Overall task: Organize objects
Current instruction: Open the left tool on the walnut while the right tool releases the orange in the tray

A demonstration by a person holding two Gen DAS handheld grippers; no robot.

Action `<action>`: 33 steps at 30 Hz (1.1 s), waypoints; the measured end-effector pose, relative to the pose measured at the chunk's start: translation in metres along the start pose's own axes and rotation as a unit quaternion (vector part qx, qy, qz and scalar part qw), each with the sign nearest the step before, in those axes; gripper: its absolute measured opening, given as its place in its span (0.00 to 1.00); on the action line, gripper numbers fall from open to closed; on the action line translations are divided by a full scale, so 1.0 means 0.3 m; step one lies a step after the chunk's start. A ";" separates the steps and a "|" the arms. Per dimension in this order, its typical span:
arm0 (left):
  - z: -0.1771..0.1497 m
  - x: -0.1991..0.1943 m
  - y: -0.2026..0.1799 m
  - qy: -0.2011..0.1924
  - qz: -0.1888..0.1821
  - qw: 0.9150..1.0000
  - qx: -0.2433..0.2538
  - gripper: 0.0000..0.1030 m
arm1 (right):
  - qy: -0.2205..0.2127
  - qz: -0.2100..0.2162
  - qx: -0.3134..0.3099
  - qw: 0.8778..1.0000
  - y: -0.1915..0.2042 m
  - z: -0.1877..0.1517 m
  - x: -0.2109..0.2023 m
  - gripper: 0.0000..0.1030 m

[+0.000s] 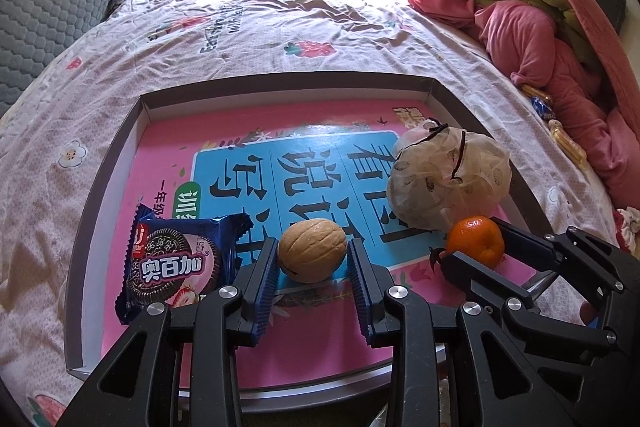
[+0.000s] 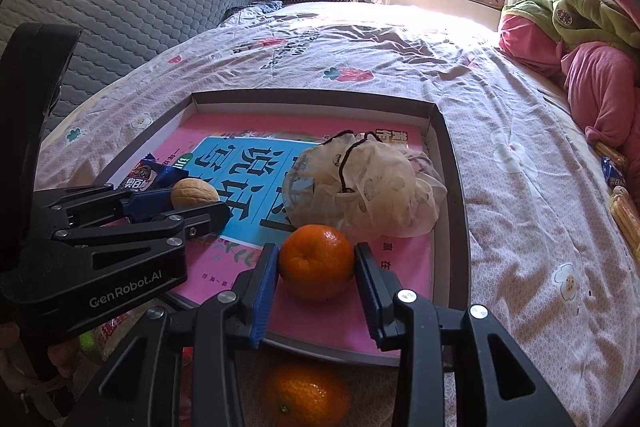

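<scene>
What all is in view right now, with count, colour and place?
tray: one, grey rim, pink and blue printed floor, on the bed
walnut: one, tan, tray front, between the left tool's pads
tangerine: two, orange; one in the tray between the right tool's pads, the other below the tray's near edge
cookie pack: one, blue, tray's front left
mesh bag: one, cream with a dark cord, tray's right side
bed: one, pink floral sheet
blankets: heap, pink and green, right of the bed
left tool: black, blue pads, gripping the walnut
right tool: black, blue pads, gripping the tangerine
</scene>
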State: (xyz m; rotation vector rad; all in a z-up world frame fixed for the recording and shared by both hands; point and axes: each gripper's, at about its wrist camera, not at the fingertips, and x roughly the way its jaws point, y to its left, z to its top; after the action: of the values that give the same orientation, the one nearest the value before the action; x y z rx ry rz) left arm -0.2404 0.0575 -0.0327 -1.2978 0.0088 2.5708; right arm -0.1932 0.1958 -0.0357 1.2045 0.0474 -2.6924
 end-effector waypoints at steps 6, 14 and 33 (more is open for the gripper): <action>-0.003 -0.003 0.002 0.003 0.006 1.000 0.001 0.34 | 0.001 0.001 0.001 1.000 -0.001 0.001 0.001 0.38; -0.017 -0.016 0.011 0.005 0.002 1.000 -0.004 0.34 | 0.003 0.007 0.007 1.000 -0.006 0.004 -0.004 0.38; -0.045 -0.116 0.014 -0.013 0.002 1.000 -0.019 0.34 | -0.014 0.008 -0.005 1.000 0.020 0.013 -0.054 0.47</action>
State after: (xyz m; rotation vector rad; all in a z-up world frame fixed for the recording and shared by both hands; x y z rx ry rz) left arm -0.2110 0.0438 -0.0136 -1.2786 -0.0443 2.6029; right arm -0.1845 0.1921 -0.0209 1.1592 0.0473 -2.6919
